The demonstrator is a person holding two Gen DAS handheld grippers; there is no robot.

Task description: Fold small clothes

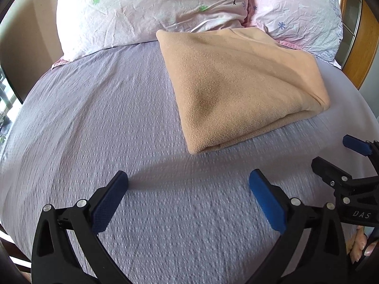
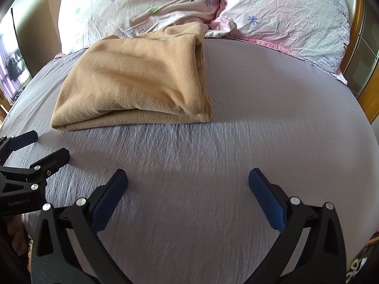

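A tan fleece garment [image 1: 239, 87] lies folded in a thick rectangle on the lilac bedsheet [image 1: 118, 123], its far end against the pillows. It also shows in the right wrist view [image 2: 135, 82]. My left gripper [image 1: 188, 181] is open and empty, hovering over bare sheet a short way in front of the garment's near corner. My right gripper [image 2: 188, 179] is open and empty over bare sheet, to the right of and nearer than the garment. Each gripper shows at the edge of the other's view, open: the right gripper [image 1: 331, 151] and the left gripper [image 2: 49, 144].
Two floral pink-and-white pillows [image 1: 146, 11] [image 2: 284, 23] lie at the head of the bed. A wooden headboard [image 1: 364, 54] runs along the right. A beige wall [image 1: 26, 42] stands at the left. The bed's edge curves away on both sides.
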